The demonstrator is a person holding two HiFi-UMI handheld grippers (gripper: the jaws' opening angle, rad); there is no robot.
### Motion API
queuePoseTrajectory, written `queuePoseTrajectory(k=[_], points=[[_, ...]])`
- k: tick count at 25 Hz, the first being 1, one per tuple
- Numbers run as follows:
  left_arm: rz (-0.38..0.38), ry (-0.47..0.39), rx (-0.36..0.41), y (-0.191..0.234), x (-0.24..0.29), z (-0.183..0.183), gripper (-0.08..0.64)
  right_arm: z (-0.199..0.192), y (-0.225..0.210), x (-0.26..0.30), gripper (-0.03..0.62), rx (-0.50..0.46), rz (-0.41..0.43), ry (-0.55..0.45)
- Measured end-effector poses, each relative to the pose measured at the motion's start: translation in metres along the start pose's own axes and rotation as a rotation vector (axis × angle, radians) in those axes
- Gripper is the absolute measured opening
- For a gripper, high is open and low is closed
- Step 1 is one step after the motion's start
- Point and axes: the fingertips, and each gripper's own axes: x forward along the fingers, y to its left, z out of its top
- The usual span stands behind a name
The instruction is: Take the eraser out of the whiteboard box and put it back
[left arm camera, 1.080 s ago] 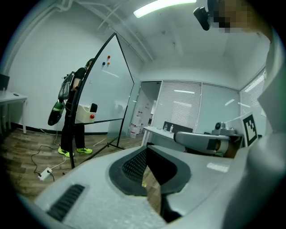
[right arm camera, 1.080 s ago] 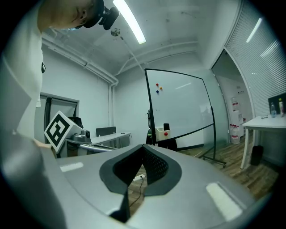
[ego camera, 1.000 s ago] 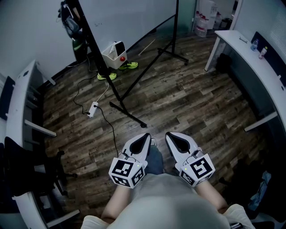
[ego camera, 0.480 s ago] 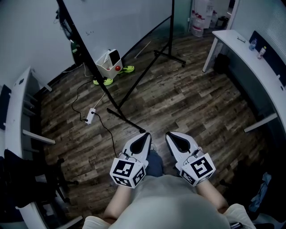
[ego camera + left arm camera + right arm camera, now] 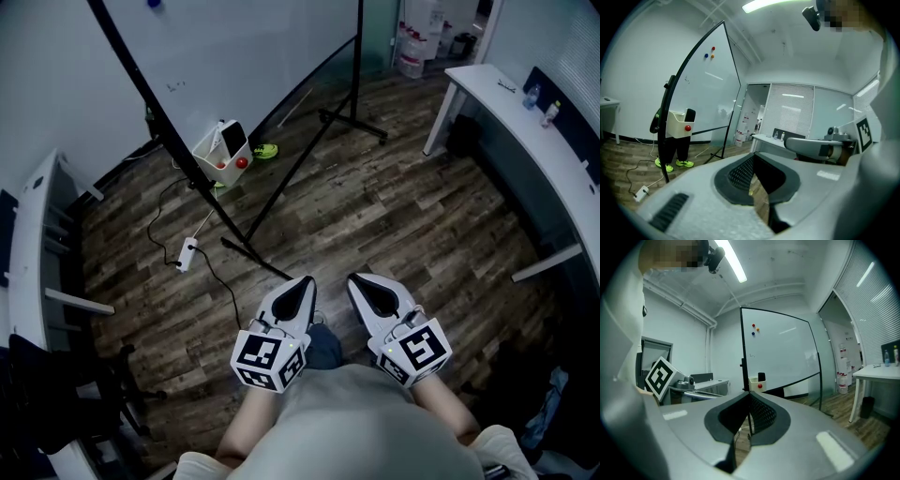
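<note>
The white whiteboard box [image 5: 217,150] hangs on the whiteboard's [image 5: 216,47] black frame, far ahead and to the left of both grippers. A black eraser [image 5: 233,138] stands upright in the box, and a red round magnet [image 5: 241,162] sits on its front. The box [image 5: 677,124] with the eraser [image 5: 690,115] shows in the left gripper view, and more distant, box [image 5: 753,383] and eraser [image 5: 761,377], in the right gripper view. My left gripper [image 5: 306,281] [image 5: 753,158] and right gripper [image 5: 360,281] [image 5: 749,394] are held side by side at my waist, both shut and empty.
The whiteboard's stand legs [image 5: 281,178] spread over the wooden floor. A power strip [image 5: 187,253] with its cable lies left of them. A person's legs [image 5: 675,147] and green shoes [image 5: 685,163] show behind the board. White desks stand at right [image 5: 525,122] and left [image 5: 37,216].
The whiteboard and its box have come nearer and slid left in the head view. Both grippers keep their place before me, side by side and shut.
</note>
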Motion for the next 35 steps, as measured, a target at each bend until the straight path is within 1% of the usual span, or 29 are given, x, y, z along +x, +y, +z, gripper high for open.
queuePoseTrajectory(k=[8, 23, 35], points=[[-0.018, 0.015, -0.002, 0.028, 0.032, 0.018, 0.005, 0.015, -0.021, 0.039, 0.002, -0.002, -0.006, -0.003], [-0.041, 0.031, -0.003, 0.080, 0.071, 0.041, 0.005, 0.028, -0.049, 0.102, 0.002, -0.013, -0.019, 0.011], [-0.047, 0.026, 0.003, 0.121, 0.103, 0.064, 0.005, 0.040, -0.073, 0.149, 0.002, -0.022, -0.025, 0.010]])
